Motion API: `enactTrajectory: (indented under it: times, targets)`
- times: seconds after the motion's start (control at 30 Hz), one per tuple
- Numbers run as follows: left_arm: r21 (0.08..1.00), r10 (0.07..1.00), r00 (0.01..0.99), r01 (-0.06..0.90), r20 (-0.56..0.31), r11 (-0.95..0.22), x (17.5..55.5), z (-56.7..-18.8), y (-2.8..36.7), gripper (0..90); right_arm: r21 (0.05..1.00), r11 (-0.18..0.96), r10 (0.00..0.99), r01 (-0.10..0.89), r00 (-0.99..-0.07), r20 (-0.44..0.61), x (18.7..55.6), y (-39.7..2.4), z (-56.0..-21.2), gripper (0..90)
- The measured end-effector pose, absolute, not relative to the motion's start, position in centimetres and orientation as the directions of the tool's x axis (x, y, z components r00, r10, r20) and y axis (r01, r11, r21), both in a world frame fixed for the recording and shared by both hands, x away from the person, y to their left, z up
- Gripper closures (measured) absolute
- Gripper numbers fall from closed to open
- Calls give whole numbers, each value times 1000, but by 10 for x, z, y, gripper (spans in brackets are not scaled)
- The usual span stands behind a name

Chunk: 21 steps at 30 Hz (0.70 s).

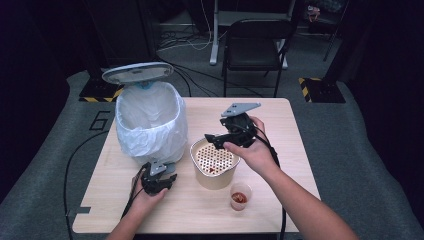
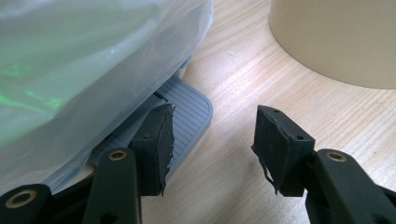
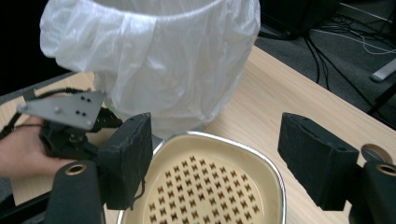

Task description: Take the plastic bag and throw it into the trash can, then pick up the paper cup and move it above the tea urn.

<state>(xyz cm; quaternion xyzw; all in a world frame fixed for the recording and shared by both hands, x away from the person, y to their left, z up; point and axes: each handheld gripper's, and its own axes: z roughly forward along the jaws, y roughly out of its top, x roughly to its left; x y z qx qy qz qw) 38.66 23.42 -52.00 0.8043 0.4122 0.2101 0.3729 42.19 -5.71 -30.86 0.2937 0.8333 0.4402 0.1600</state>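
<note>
A pedal bin (image 1: 150, 125) lined with a white bag (image 3: 154, 60) stands at the table's left, its grey lid (image 1: 138, 72) raised. My left gripper (image 1: 159, 179) is low at the bin's foot, jaws open; one pad (image 2: 159, 140) lies over the ribbed grey pedal (image 2: 189, 112). A beige tub (image 1: 215, 167) with a perforated insert (image 3: 201, 191) sits mid-table, with red bits on the insert. My right gripper (image 1: 220, 137) hovers open over the tub's far rim (image 3: 219, 149), holding nothing.
A small clear cup of red sauce (image 1: 240, 196) stands near the front edge, right of the tub. The tub's wall (image 2: 336, 37) is close to the right of my left gripper. A black chair (image 1: 255, 45) stands beyond the table. The light wooden table (image 1: 280, 130) has bare room at the right.
</note>
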Motion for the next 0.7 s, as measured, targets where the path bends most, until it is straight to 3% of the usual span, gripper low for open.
enactTrajectory:
  times: [0.27, 0.43, 0.7]
  targets:
    - [774, 823, 567, 507, 32, -379, 386, -520, 233, 475, 846, 435, 623, 308, -781, -37, 397, -88, -330, 311]
    - [778, 823, 567, 503, 31, -375, 386, -521, 233, 475, 831, 438, 625, 343, -780, -8, 387, -102, -348, 310]
    - [773, 818, 574, 505, 31, -384, 387, -520, 234, 475, 831, 389, 645, 398, -762, 63, 364, -127, -388, 176]
